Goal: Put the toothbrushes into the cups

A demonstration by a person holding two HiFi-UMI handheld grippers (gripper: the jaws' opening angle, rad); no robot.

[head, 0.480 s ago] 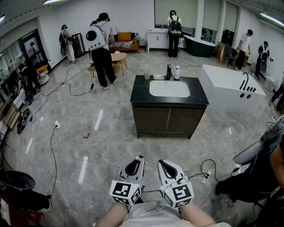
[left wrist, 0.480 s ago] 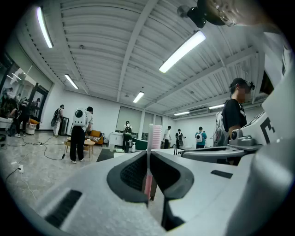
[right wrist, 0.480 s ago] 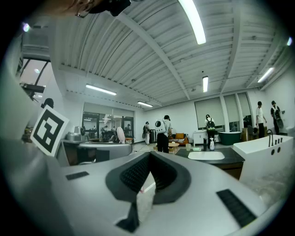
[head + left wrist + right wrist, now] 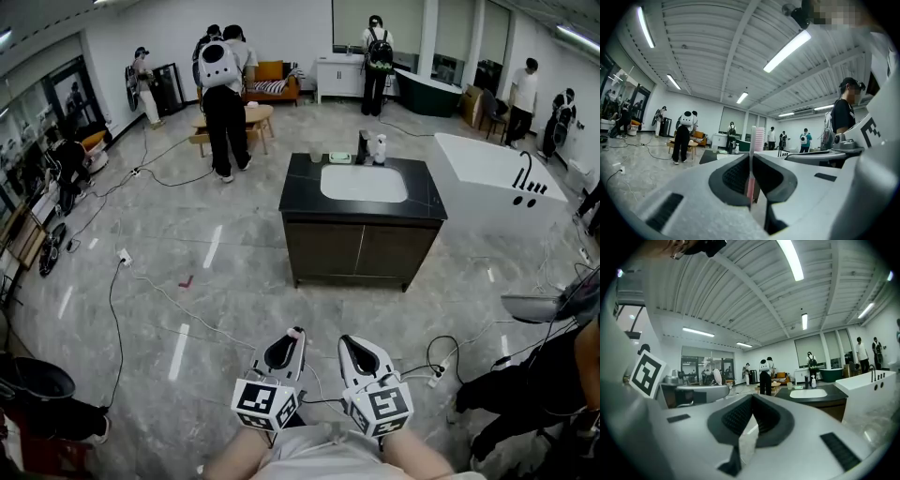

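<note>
Top: the person wears a pale, whitish top (image 4: 323, 457); it shows at the bottom edge of the head view.
Left gripper (image 4: 290, 339): a pale grey shell, wide at the back and thin at the tip, with a dark hollow in the middle.
Right gripper (image 4: 347, 343): the same shape and the same pale grey.
Jaws: lined on the inside with black pads (image 4: 736, 176) that have tiny ribs.
Slots: short black slots (image 4: 839, 452) sit in the grey shell.
Cubes: the left cube (image 4: 265, 405) and the right cube (image 4: 380, 410) are white, with black square patterns on their faces.
</note>
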